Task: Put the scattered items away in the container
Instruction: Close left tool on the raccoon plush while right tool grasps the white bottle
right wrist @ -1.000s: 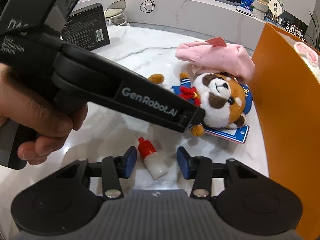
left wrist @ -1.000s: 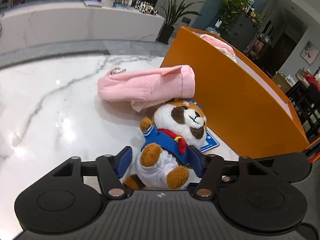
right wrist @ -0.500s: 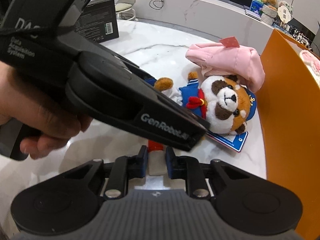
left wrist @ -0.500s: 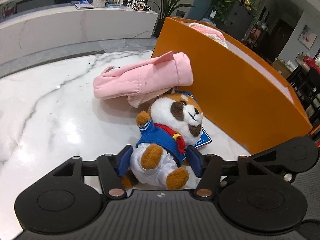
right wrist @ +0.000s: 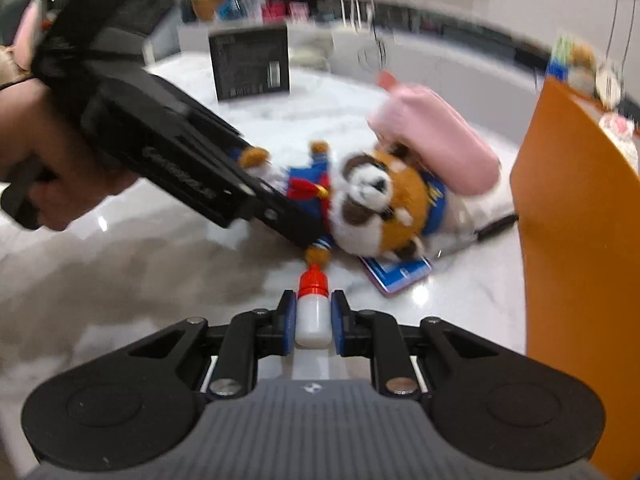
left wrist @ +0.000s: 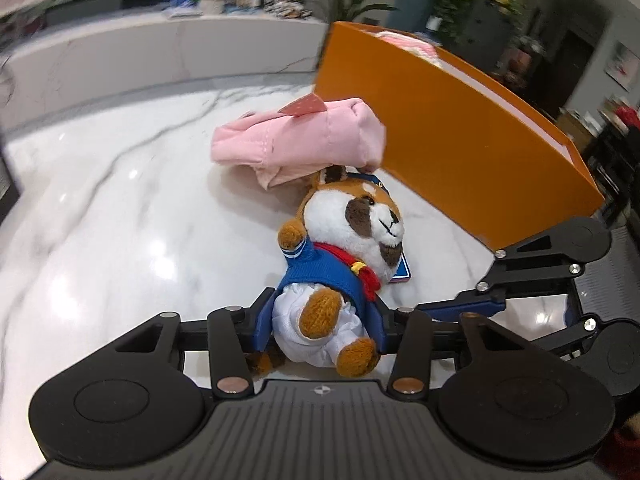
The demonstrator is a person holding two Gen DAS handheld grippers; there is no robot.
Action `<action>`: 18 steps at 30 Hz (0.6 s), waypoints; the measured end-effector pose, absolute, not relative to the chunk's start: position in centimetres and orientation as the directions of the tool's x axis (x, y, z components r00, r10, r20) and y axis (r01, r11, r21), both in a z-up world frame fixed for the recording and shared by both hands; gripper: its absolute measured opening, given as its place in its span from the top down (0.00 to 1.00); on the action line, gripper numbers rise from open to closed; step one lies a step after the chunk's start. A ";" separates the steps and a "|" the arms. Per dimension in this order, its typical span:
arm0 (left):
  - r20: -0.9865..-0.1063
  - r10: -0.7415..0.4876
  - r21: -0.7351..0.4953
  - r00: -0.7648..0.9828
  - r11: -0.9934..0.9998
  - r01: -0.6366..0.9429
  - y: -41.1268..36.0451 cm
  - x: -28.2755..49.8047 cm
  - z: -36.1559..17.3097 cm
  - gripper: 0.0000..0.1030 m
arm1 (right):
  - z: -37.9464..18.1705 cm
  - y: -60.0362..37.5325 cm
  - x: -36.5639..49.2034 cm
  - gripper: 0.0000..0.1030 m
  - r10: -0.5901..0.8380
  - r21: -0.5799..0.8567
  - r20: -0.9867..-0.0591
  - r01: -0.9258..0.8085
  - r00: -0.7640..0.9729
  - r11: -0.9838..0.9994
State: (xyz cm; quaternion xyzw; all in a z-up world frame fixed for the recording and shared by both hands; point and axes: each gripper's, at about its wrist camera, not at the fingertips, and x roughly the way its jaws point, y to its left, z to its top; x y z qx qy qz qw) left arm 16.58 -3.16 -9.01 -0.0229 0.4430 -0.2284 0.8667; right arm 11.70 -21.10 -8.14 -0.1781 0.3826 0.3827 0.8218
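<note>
A plush raccoon (left wrist: 352,232) in a blue sailor suit lies on the white marble table (left wrist: 100,220). My left gripper (left wrist: 320,320) is closing on it, and its blue pads press into the toy's white trousers from both sides. My right gripper (right wrist: 313,308) is shut on a small white bottle with a red cap (right wrist: 313,322), which stands upright between the pads. A bundled pink cloth (left wrist: 304,140) rests by the toy's head. The tall orange container (left wrist: 460,140) stands just to the right of both, and something pink and white shows inside it.
A blue card (right wrist: 400,276) lies under the plush raccoon's (right wrist: 380,204) head. A black box (right wrist: 252,64) stands at the far side of the table. A hand (right wrist: 52,152) holds the left gripper's body across the right wrist view. The orange container's wall (right wrist: 580,240) fills that view's right edge.
My right gripper closed on the bottle, which now points away instead of lying slanted. My left gripper's jaws narrowed onto the plush raccoon. Both views shifted sideways.
</note>
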 end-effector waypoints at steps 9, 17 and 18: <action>-0.764 -0.258 -0.090 0.592 0.950 0.299 -5.3 13.0 -9.2 0.50 | -7.9 -20.8 10.7 0.80 0.430 -0.027 -0.772 -0.699 0.469 0.714; -0.801 -0.186 -0.020 0.568 0.958 0.285 -8.8 8.8 -8.7 0.54 | -8.2 -21.7 8.2 0.80 0.400 -0.021 -0.760 -0.635 0.512 0.772; -0.801 -0.192 -0.037 0.567 0.962 0.272 -8.4 8.3 -8.7 0.54 | -8.3 -22.1 8.0 0.80 0.402 -0.012 -0.760 -0.629 0.511 0.777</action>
